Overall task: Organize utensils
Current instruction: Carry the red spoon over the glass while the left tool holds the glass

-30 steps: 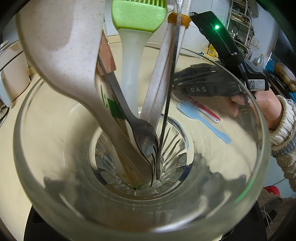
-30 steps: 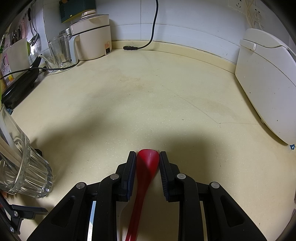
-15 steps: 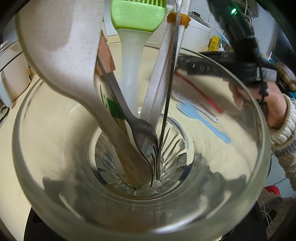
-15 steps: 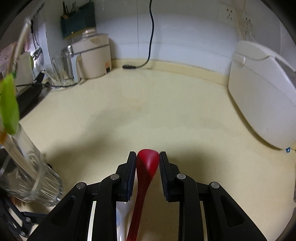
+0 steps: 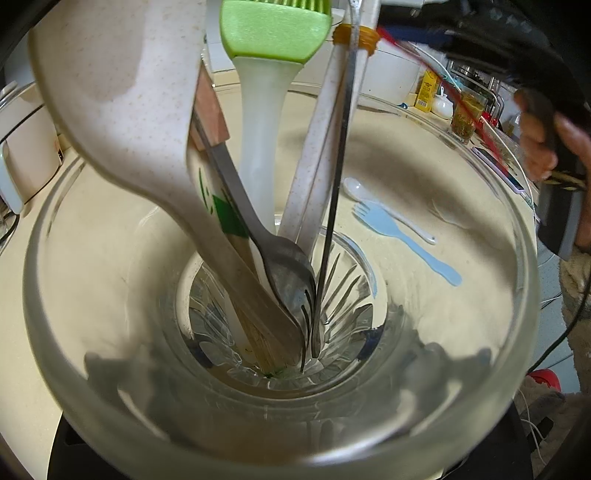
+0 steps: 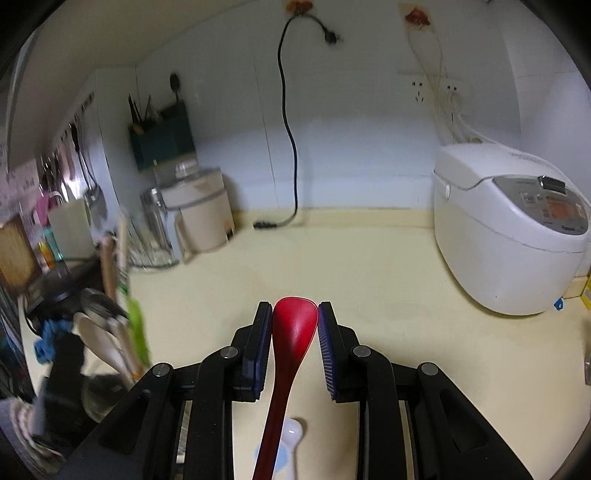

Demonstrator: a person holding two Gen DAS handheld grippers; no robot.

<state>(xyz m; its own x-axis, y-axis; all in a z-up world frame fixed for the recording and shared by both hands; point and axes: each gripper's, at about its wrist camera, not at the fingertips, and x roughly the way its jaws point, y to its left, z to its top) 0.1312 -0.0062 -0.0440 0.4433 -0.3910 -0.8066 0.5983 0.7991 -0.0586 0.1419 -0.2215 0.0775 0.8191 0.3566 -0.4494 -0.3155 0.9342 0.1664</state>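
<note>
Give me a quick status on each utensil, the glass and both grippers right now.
Glass holder: upright, close under the left wrist camera.
Metal fork: in the glass, tines down.
Green brush: in the glass, head up.
Red spoon: lifted, clamped at the bowl.
Right gripper: shut on the red spoon.
Blue fork: flat on the counter.
White spoon: flat on the counter.
Left gripper: out of view.

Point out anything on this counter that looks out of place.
A light blue fork and a small white spoon lie loose on the counter, outside the glass holding the other utensils.
</note>
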